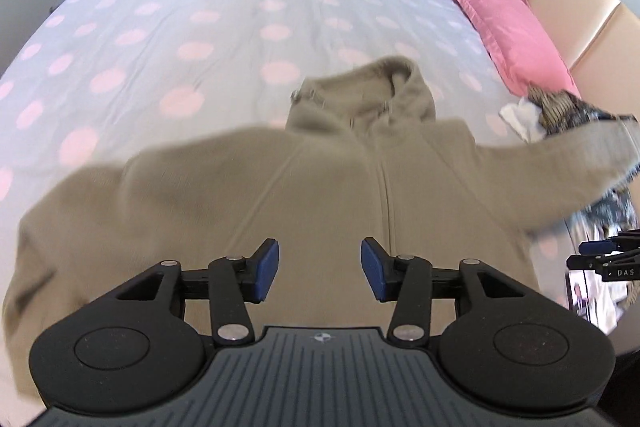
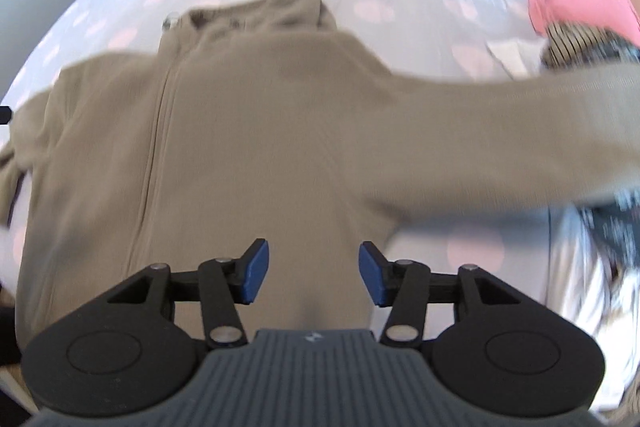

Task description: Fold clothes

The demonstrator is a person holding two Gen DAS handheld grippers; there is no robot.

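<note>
The left gripper (image 1: 319, 271) is being held with its jaws spread wide, nothing being gripped between them. Its blue pads (image 1: 267, 269) are seen angled outward, toward 11 and 1 o'clock, and the black linkages are being kept splayed to either side of the ribbed grey body at 6 o'clock. The right gripper (image 2: 313, 271) is being held in the same way: jaws parted, blue pads (image 2: 372, 273) apart, nothing being clasped. In the left wrist view, the right gripper's black fingers (image 1: 604, 259) are seen edging in at 3 o'clock; motion blur is being shown around both.
</note>
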